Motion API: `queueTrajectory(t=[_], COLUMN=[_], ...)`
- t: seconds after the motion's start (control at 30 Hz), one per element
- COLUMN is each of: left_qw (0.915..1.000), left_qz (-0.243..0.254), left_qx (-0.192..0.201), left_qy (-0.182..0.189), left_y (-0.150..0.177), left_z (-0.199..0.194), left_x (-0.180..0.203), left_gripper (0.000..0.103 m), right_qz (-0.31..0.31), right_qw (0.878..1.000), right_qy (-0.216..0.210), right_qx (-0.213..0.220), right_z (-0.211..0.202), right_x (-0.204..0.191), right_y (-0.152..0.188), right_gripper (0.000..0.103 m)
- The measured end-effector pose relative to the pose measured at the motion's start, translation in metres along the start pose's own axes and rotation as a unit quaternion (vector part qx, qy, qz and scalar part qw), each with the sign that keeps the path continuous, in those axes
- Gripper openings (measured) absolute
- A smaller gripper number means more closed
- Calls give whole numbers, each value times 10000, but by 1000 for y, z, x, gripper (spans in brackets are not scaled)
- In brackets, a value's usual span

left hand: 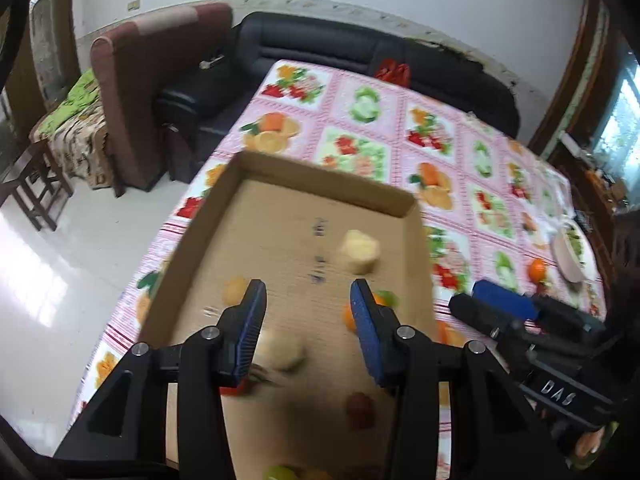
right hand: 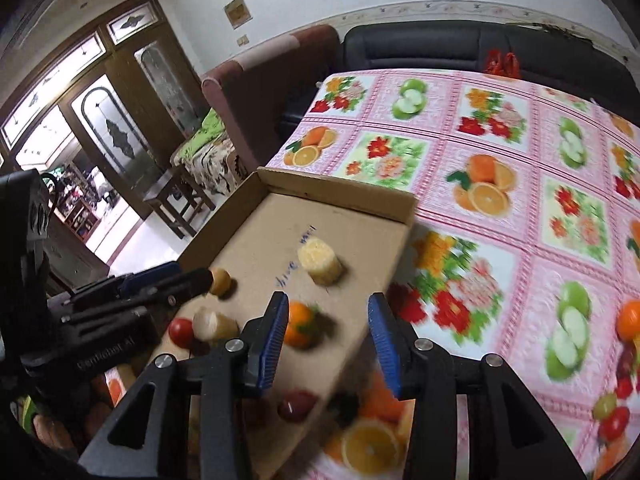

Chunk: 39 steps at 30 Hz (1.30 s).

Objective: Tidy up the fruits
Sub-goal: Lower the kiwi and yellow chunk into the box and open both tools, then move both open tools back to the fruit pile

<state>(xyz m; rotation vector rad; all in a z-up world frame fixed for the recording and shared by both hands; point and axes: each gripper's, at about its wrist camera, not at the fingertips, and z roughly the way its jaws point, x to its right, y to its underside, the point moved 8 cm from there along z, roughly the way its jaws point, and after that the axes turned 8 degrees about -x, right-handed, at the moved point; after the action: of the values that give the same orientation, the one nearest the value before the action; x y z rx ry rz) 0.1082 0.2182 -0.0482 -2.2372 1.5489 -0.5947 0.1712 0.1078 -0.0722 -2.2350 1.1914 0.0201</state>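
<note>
Both your grippers hang over the near end of the cardboard tray [left hand: 332, 184] on the table with the fruit-print cloth [right hand: 500, 152]. Your left gripper [left hand: 308, 300] has its jaws apart, nothing between the pads, only bare tray floor in the gap. Your right gripper [right hand: 328, 316] is also parted and grips nothing; the tray's right edge runs through its gap.

Fruit in the tray: a pale yellow corn piece [right hand: 320, 260] stands upright toward the far middle, beside blue handwriting. An orange with a green leaf [right hand: 299, 322] sits just behind your right gripper's left pad. A small brownish round fruit [right hand: 220, 280] lies at the tray's left side. A red tomato [right hand: 181, 330] touches a pale cream fruit [right hand: 210, 324] near left. A dark red fruit [right hand: 296, 402] lies at the near end, blurred.

Outside the tray, another orange [left hand: 537, 269] lies on the cloth beside a plate [left hand: 566, 260], far right.
</note>
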Motion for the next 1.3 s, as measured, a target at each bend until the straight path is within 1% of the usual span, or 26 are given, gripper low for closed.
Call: queueTrajectory(t=[0.17, 0.43, 0.7, 0.83, 0.97, 1.3], left_qw=[9993, 9959, 9917, 9900, 9884, 9870], left_qz=[227, 692, 1049, 1152, 1263, 1333], left_qx=[104, 22, -141, -233, -302, -450], left_qy=[277, 581, 730, 778, 792, 772], left_y=[12, 39, 61, 67, 71, 74], left_z=[-14, -20, -12, -5, 2, 17], left_x=[38, 101, 151, 168, 180, 191], left_gripper=[42, 42, 42, 42, 42, 42], right_qz=[200, 545, 925, 1122, 1270, 1403], right_qw=[9998, 9980, 9938, 9910, 9887, 9860], right_qy=[27, 242, 553, 681, 736, 842], right_qx=[66, 186, 259, 275, 305, 320], right_z=[-29, -73, -107, -115, -119, -111], right_x=[23, 66, 115, 139, 158, 184], right_y=[35, 85, 127, 138, 142, 134], right_gripper=[43, 43, 43, 43, 43, 43])
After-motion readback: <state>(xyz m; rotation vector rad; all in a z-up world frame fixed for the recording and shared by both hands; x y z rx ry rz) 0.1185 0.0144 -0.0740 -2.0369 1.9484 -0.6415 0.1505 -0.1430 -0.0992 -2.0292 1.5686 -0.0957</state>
